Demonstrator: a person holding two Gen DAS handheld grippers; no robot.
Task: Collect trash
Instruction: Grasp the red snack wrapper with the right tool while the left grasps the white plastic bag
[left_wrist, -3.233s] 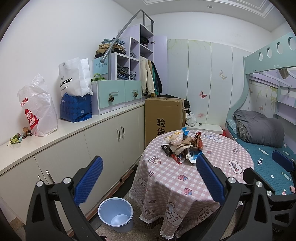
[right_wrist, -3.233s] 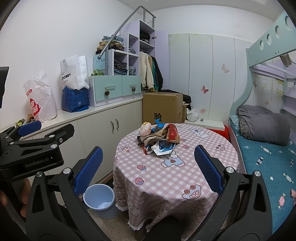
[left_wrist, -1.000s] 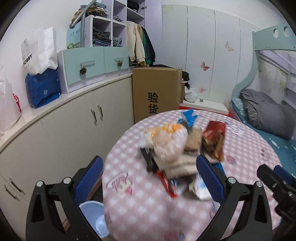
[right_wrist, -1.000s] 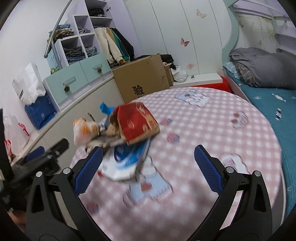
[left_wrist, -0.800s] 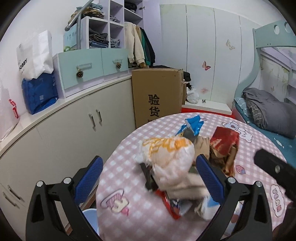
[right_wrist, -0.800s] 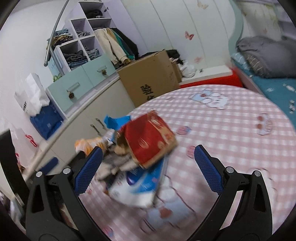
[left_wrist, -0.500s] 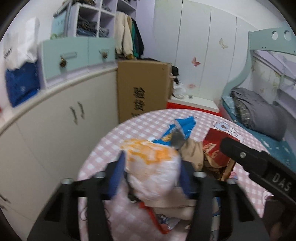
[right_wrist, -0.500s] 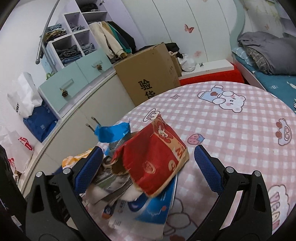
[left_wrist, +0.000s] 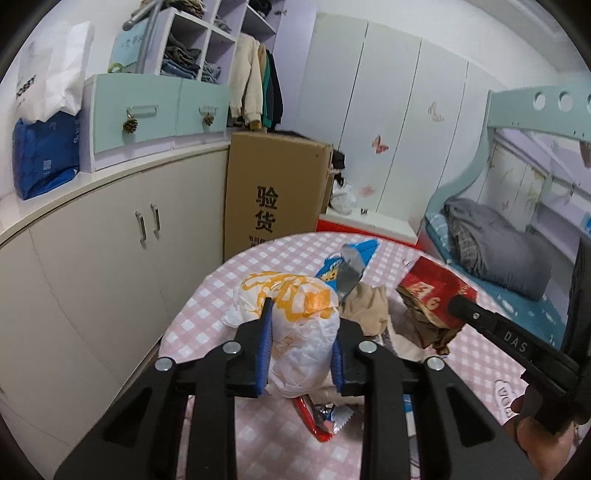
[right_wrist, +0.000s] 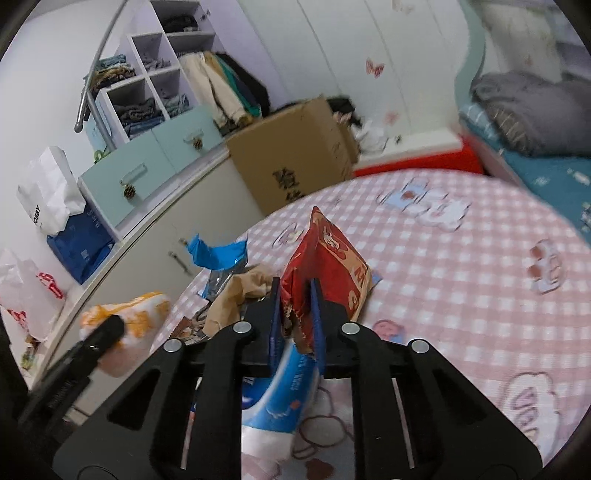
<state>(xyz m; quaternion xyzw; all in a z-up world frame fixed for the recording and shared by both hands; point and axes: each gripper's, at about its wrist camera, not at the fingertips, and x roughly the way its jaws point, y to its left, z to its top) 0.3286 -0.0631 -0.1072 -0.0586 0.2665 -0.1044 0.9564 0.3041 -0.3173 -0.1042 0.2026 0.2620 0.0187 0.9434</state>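
A heap of trash lies on the round table with the pink checked cloth (right_wrist: 461, 277). My left gripper (left_wrist: 301, 321) has its jaws closing, and the blue pads press both sides of a crumpled white-and-orange plastic bag (left_wrist: 291, 291). To its right, my right gripper (right_wrist: 294, 291) also has its jaws closing, pinching the torn edge of a red snack bag (right_wrist: 332, 251). That red snack bag (left_wrist: 432, 291) stands tilted up. A blue wrapper (left_wrist: 354, 254), brown paper (left_wrist: 369, 306) and a blue-and-white packet (right_wrist: 280, 387) stay in the heap.
A tall cardboard box (left_wrist: 273, 192) stands behind the table against cream cabinets (left_wrist: 92, 258). A bed with a grey quilt (left_wrist: 495, 240) runs along the right. A person's hand (left_wrist: 535, 439) holds the right gripper's handle. Bags sit on the counter at left.
Both grippers came in to the trash heap from wide open and closed, the left around the white-and-orange bag, the right onto the red snack bag, which now stands up more.
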